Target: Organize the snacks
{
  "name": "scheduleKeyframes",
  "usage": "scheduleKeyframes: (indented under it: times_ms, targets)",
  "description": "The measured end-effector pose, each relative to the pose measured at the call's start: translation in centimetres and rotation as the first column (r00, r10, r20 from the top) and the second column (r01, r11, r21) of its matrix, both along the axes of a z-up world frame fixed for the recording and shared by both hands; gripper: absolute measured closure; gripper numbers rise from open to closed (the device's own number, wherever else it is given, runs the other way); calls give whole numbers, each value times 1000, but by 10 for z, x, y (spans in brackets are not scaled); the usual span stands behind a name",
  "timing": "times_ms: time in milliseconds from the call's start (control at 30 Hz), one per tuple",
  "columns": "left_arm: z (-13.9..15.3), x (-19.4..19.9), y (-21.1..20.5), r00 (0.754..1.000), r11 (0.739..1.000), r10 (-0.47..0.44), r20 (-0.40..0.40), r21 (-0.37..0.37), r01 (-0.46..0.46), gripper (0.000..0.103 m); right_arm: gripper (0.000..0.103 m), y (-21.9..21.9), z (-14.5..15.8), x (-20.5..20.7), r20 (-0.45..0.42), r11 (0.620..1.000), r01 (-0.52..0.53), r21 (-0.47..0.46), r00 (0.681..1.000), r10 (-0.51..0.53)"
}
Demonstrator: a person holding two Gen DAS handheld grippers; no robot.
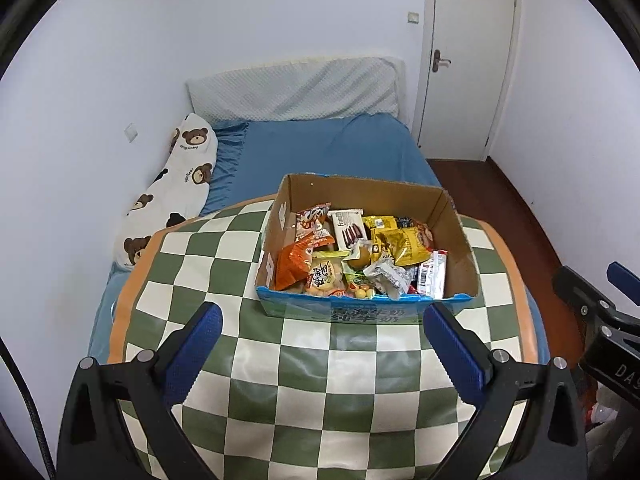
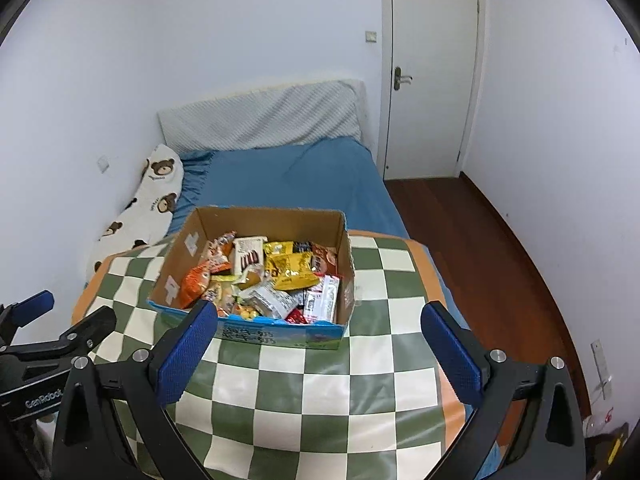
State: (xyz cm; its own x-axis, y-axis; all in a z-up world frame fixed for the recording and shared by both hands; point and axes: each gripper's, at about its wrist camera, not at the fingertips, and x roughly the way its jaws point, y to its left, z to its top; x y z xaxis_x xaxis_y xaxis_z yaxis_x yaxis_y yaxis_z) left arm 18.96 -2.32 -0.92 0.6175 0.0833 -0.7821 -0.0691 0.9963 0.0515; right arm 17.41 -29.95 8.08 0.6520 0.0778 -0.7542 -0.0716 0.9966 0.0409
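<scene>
We look down on a bed (image 1: pixel 320 144) made up in blue, with a green-and-white checked cloth (image 1: pixel 320 380) spread over the near part of it. A bear-print pillow (image 1: pixel 176 192) lies along the wall side, and a closed white door (image 2: pixel 432 76) stands beyond the foot of the bed.

On the checked cloth sits an open cardboard box (image 1: pixel 456 232) with a blue printed front, and the snacks (image 1: pixel 360 256) are all inside it, heaped loosely: an orange packet (image 1: pixel 294 266) at the near left, a yellow bag (image 1: pixel 404 246) toward the middle, a white packet printed with chocolate sticks (image 1: pixel 350 230) behind, and red-and-white wrappers (image 1: pixel 432 276) at the near right.

Our left tool (image 1: pixel 322 332) hovers short of the box front with its blue pads spread wide and nothing between them. Our right tool (image 2: pixel 320 332) is likewise wide open and empty, its left pad overlapping the box's near corner in its own view; whether it touches the box we cannot tell.

Nothing looks sorted yet. The risks we see come from the soft footing and the jumble: pressing down into the pile could tip or slide the box on the cloth, and closing on overlapping wrappers could lift two packets at once or crush something brittle. The small round sweets (image 1: pixel 362 292) at the near edge could spill if the heap shifts.
</scene>
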Motion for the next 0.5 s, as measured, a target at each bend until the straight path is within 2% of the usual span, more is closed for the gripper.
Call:
scheduleKeyframes:
  times_ms: [500]
  targets:
    - [-60,67,5,995,1000,27,-93,12,-26,0,0,-1,-73,75,-100,999,37,-25,994,-39]
